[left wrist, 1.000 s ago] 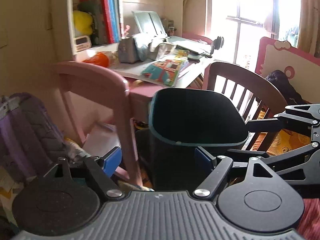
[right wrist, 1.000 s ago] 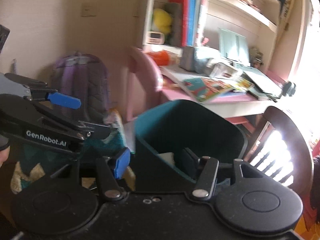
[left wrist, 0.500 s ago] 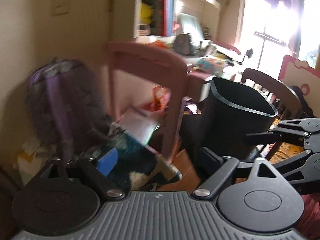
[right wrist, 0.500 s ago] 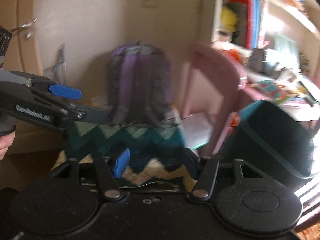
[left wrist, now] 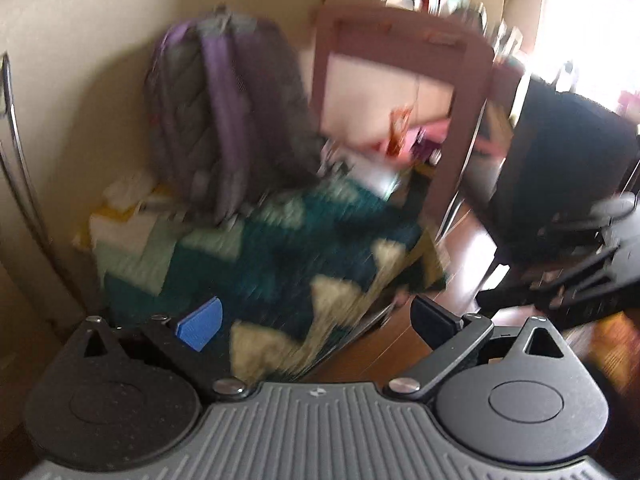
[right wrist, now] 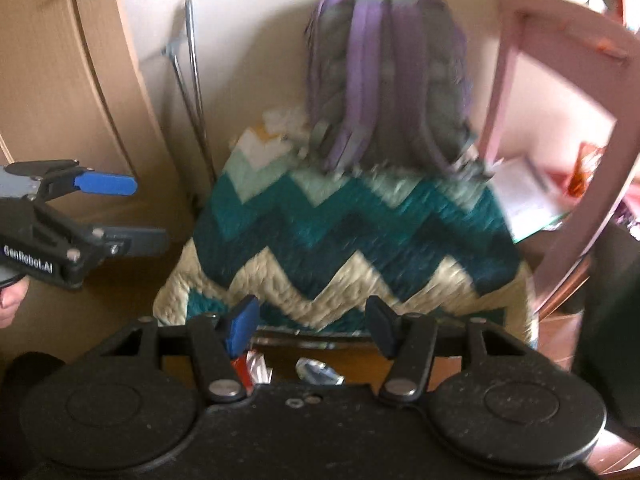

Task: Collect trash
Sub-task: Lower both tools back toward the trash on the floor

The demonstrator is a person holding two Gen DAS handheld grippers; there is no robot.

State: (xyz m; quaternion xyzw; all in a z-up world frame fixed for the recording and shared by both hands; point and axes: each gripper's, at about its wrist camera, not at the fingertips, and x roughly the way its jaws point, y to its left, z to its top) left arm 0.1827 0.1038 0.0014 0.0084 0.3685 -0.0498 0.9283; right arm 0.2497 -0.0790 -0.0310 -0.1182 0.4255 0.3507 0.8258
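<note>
Both grippers point down at a zigzag blanket, nothing held.

The left gripper (left wrist: 316,324) is opening wide; the right gripper (right wrist: 310,326) stands partly open. Crumpled wrappers (right wrist: 256,368) lie on the floor just below the right gripper; the bin (left wrist: 560,168) stands right.

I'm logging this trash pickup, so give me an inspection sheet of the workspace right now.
Surface: brown wooden floor.
Job's things: red and silver wrapper and clear crumpled wrapper on the floor; dark bin at right.
Clutter: zigzag blanket, purple backpack on it, papers.
Grippers: left gripper opening, empty; right gripper open, empty.
Cables: nothing seen.
Surroundings: pink chair, wardrobe door.
</note>
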